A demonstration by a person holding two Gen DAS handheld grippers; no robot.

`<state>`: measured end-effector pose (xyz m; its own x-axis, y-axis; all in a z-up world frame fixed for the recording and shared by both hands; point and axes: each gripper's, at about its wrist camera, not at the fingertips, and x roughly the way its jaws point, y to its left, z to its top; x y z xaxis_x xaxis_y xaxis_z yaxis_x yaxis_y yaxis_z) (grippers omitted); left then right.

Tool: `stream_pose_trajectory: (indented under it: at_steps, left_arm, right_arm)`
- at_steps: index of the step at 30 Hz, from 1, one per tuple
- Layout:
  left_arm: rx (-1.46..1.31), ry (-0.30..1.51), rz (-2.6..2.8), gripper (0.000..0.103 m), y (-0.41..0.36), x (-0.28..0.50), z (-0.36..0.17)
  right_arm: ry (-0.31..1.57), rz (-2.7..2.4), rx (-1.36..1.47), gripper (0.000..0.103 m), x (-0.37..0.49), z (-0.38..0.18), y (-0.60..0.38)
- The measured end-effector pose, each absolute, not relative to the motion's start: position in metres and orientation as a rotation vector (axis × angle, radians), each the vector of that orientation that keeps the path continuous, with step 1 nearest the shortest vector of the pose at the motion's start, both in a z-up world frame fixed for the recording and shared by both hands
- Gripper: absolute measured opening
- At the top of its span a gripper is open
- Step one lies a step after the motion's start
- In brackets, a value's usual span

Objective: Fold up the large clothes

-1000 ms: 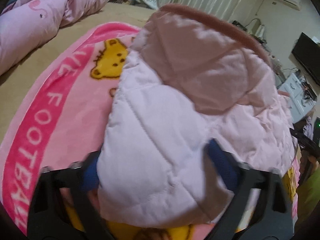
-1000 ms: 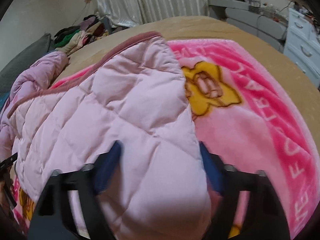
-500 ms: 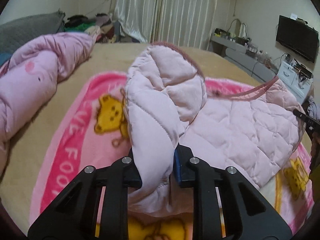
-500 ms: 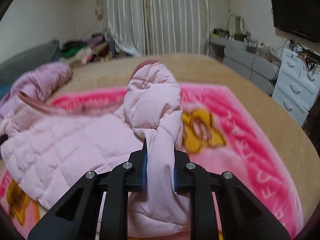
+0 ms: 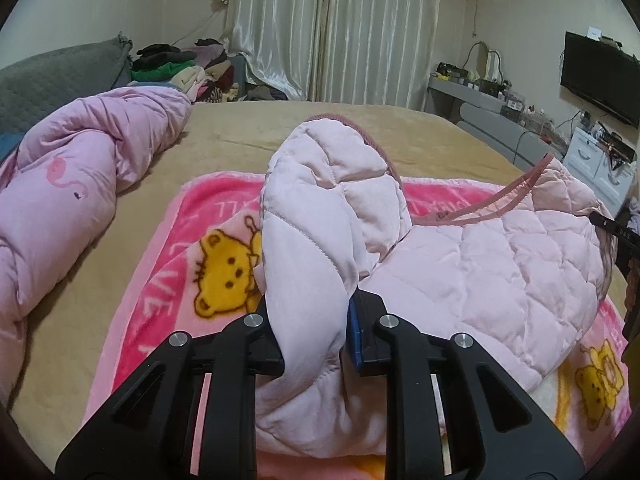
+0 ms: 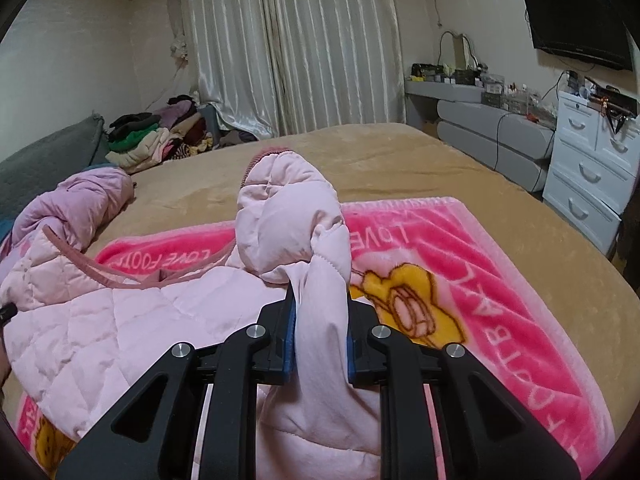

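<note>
Bed: a tan-covered bed point(image 5: 328, 128) is spread with a pink cartoon blanket point(image 6: 500, 280); a rumpled pink duvet point(image 5: 80, 184) is heaped at one side.
Room: pale curtains point(image 6: 292, 40), a wall-mounted television point(image 6: 576, 20) and white drawers point(image 6: 592, 160) are seen.
Jacket: a pale pink quilted jacket point(image 5: 500, 272), edged in darker pink, is lifted off the blanket at two bunched ends.
Left hand-held gripper point(image 5: 314, 332): clamped on jacket fabric.
Right hand-held gripper point(image 6: 320, 336): likewise clamped on it.

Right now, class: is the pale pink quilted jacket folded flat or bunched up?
Bunched up: the pale pink quilted jacket is pinched at two spots and partly raised off the pink cartoon blanket.
</note>
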<state>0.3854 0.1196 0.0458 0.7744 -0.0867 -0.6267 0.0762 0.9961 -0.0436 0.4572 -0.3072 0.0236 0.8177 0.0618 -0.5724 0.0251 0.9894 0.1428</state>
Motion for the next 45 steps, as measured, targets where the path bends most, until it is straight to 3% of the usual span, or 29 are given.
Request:
stream_pose_trajectory:
  at_steps: [24, 32, 45]
  left_arm:
    - [-0.092, 0.794, -0.044, 0.015, 0.132, 0.422, -0.022]
    - [-0.098, 0.857, -0.037, 0.02, 0.137, 0.426, -0.052]
    - [-0.105, 0.945, -0.022, 0.026, 0.132, 0.439, -0.082]
  right_arm:
    - [0.826, -0.076, 0.217, 0.018, 0.495, -0.063, -0.31]
    - [0.936, -0.085, 0.225, 0.033, 0.499, -0.094, -0.314]
    - [0.983, -0.115, 0.25, 0.045, 0.504, -0.124, -0.317]
